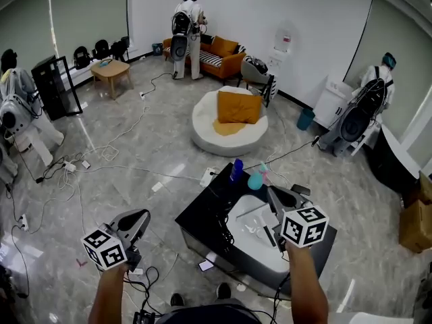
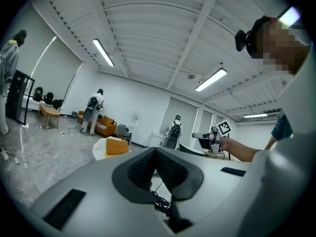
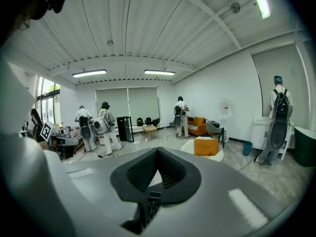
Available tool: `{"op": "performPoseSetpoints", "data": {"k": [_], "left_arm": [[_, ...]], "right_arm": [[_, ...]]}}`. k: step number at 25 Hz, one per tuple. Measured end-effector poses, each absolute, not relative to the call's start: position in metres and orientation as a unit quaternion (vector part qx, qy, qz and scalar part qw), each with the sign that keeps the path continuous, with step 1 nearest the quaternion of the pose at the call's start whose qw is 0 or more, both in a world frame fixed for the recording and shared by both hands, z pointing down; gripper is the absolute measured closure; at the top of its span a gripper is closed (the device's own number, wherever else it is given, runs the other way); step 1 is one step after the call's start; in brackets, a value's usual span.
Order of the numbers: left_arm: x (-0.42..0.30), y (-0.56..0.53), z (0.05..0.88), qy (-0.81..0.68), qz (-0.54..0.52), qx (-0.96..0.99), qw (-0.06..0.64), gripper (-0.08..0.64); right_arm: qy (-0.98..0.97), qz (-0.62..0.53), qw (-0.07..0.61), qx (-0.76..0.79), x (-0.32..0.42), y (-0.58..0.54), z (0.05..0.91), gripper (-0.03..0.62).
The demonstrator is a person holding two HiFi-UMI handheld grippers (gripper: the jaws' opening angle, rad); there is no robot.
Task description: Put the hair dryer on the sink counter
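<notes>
Looking down from the head, a person holds the left tool (image 2: 156,150) and right tool (image 3: 158,150) up over a black counter (image 1: 196,214) with a white basin (image 1: 260,252). Both tools' jaws are pressed together with nothing between them. The hair dryer (image 1: 262,231) seems to lie in the basin, small and unclear. A black cord (image 1: 223,231) is coiled on the counter just left of it. A blue bottle (image 1: 236,170) stands at the far edge.

Right gripper (image 1: 274,196) hovers above the sink counter (image 1: 197,213)
</notes>
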State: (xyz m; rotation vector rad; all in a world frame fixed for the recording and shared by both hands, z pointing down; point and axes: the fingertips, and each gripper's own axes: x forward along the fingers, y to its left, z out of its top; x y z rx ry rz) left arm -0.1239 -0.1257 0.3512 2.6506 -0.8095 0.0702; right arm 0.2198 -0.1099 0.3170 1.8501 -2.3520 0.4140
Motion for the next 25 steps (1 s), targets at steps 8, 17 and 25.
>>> {"op": "performPoseSetpoints", "data": {"k": [8,17,25], "left_arm": [[-0.084,-0.123,0.31,-0.233,0.042,0.966,0.105,0.555],[-0.062,-0.128,0.28,-0.183,0.034,0.979,0.078,0.555],[-0.072,-0.12,0.27,-0.167,0.03,0.983,0.065,0.555]], "right_arm": [[-0.753,0.093,0.059,0.649,0.242,-0.06,0.263,0.584],[-0.711,0.089,0.056,0.695,0.267,-0.018,0.251,0.584],[-0.693,0.089,0.058,0.713,0.265,0.007,0.25,0.584]]}}
